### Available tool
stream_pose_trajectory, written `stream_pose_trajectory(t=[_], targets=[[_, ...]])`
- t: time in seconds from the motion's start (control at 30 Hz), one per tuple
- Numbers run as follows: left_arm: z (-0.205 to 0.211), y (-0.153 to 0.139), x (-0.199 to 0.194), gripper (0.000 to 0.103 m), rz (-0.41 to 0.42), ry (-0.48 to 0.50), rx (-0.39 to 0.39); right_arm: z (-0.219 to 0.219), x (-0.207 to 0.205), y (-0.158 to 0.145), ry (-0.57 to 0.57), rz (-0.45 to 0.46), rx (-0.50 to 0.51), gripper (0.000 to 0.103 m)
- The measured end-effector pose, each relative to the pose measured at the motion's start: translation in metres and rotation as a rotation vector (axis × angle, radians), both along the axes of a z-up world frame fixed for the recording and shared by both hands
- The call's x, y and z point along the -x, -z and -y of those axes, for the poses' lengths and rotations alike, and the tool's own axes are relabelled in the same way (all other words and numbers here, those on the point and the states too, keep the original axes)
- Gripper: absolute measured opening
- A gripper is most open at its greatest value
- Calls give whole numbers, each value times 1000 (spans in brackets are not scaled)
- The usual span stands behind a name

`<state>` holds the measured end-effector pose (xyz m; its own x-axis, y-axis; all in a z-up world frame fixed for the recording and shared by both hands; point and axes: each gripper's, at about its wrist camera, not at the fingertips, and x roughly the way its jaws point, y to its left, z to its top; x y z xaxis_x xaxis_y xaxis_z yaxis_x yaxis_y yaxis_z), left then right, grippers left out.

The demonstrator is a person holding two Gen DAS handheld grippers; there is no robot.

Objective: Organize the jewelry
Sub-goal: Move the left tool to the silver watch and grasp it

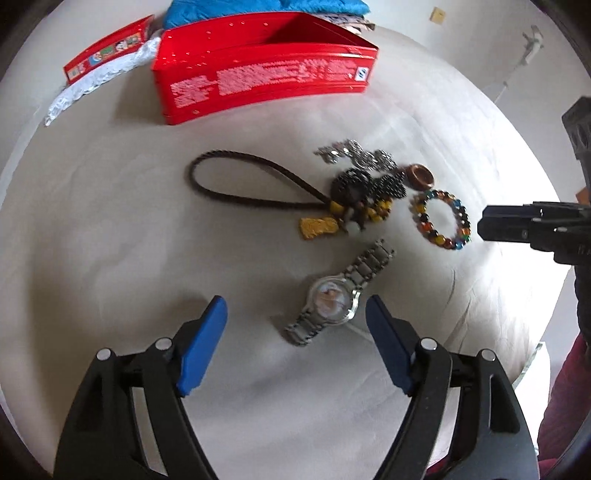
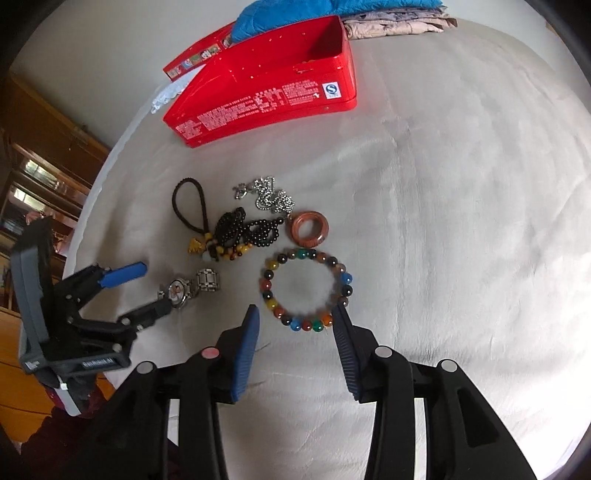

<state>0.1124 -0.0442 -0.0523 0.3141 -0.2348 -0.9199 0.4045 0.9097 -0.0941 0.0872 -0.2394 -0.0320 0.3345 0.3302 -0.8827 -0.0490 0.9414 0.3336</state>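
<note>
Jewelry lies in a cluster on a white cloth. A silver watch (image 1: 334, 297) (image 2: 184, 290) sits just ahead of my left gripper (image 1: 295, 306) (image 2: 147, 291), whose blue pads stand open on either side of it without touching. A bracelet of multicoloured beads (image 2: 306, 290) (image 1: 441, 218) lies just beyond my right gripper (image 2: 295, 314), open, with the near beads between its fingertips. Beyond lie a brown ring (image 2: 308, 228), black beads (image 2: 251, 229), a silver chain (image 2: 271, 197) and a dark cord loop with a yellow charm (image 1: 240, 184). An open red tin (image 2: 273, 88) (image 1: 266, 70) stands at the back.
The tin's lid (image 1: 107, 48) and a white lace piece (image 1: 99, 81) lie left of the tin. Blue fabric (image 2: 332, 11) and patterned cloth (image 2: 399, 22) are piled behind it. Wooden furniture (image 2: 40, 166) stands off the left edge.
</note>
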Motion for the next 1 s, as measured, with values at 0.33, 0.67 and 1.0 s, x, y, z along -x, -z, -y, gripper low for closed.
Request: stream_pose_trajectory(t=[0.33, 0.67, 1.0], targets=[[25, 8, 3, 76, 20, 47, -58, -2, 1, 0, -17, 3, -14, 42], [22, 3, 14, 31, 39, 2, -24, -9, -4, 4, -43, 0, -35, 41], [-16, -8, 13, 30, 52, -128, 44, -31, -15, 18, -99, -30, 3, 22]])
